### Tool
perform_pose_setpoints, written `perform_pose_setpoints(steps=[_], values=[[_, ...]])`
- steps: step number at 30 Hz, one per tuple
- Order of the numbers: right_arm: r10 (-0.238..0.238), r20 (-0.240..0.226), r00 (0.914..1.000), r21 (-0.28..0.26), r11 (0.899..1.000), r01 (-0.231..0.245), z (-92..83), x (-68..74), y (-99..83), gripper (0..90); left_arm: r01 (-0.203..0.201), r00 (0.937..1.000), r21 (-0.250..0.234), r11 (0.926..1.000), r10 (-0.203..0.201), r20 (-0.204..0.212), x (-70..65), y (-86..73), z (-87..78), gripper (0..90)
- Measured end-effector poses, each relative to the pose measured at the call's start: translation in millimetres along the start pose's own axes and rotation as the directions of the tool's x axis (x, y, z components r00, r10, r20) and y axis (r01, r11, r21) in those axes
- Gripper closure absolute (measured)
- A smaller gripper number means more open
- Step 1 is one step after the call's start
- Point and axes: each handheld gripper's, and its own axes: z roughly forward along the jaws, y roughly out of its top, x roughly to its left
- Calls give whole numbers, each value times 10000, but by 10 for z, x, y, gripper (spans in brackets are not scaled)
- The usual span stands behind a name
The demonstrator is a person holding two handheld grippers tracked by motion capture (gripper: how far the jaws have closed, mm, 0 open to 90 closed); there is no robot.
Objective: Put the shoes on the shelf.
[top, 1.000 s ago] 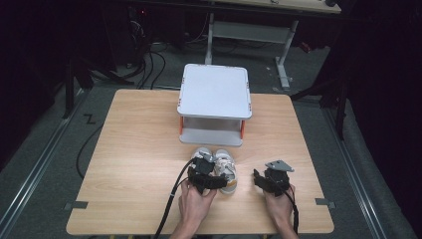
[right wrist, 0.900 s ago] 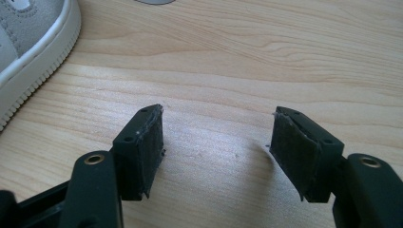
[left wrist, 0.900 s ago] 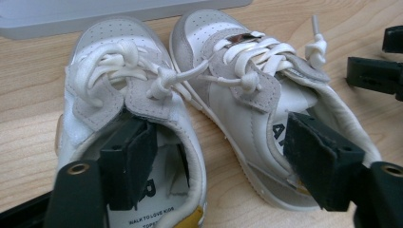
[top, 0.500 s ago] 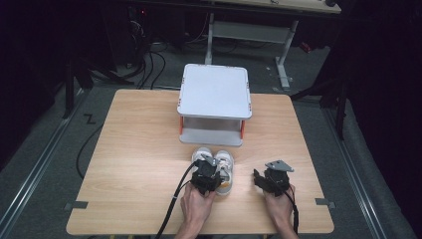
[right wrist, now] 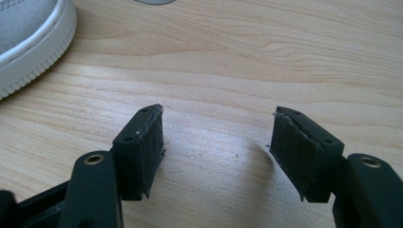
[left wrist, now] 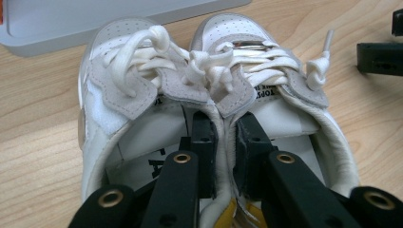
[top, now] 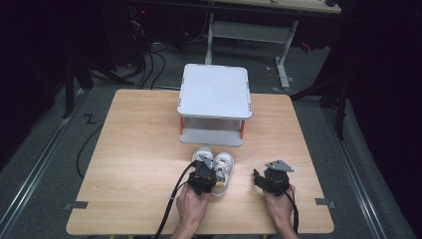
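**Two shoes on one pinch**

High view: my left tool [top: 205,175] sits over the pair of shoes [top: 222,167] on the counter [top: 134,149], just before the grey stand [top: 214,102].

Left tool view: its jaws clamp both inner collars [left wrist: 223,128] together; one could slip free if I lift.

Right tool view: my right tool [right wrist: 217,149] is spread wide, empty, near a sole [right wrist: 33,35] it might nudge.

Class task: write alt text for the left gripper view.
The left gripper pinches the touching inner collars of a pair of white sneakers, one jaw inside each shoe. The pair sits on a wooden table, toes toward a grey shelf.
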Motion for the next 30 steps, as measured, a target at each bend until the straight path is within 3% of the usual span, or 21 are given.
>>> perform_pose_setpoints(steps=[5,8,10,12,14,16,21,24,30], values=[[214,-306,9993,100,9997,-211,11,-34,4,322,-148,9997,45,9999,147,219,55,-28,-57,809],[395,-726,9966,223,9990,-379,23,-69,8,313,-127,9995,7,9999,127,299,90,-44,-91,810],[411,-746,9964,245,9989,-394,24,-61,10,315,-50,9992,-66,10000,52,405,120,-42,-127,811],[364,-804,9961,213,9992,-348,29,-57,16,343,-74,9990,-166,9998,81,443,144,-24,-162,811],[253,-853,9960,189,9995,-238,43,-45,49,425,-2,9990,-344,9994,18,452,181,21,-188,811],[236,-835,9962,189,9996,-221,51,-37,64,434,-1,9990,-384,9993,18,440,206,49,-190,811],[329,-1142,9929,-345,9987,-370,59,3,246,470,55,9995,-406,9992,-42,325,295,182,-157,811],[495,-1529,9870,-758,9952,-616,66,18,411,481,13,9996,-415,9991,-2,269,339,277,-113,811],[655,-1885,9799,-1362,9864,-922,28,58,710,499,47,9999,-586,9983,-41,98,399,439,-44,811]])
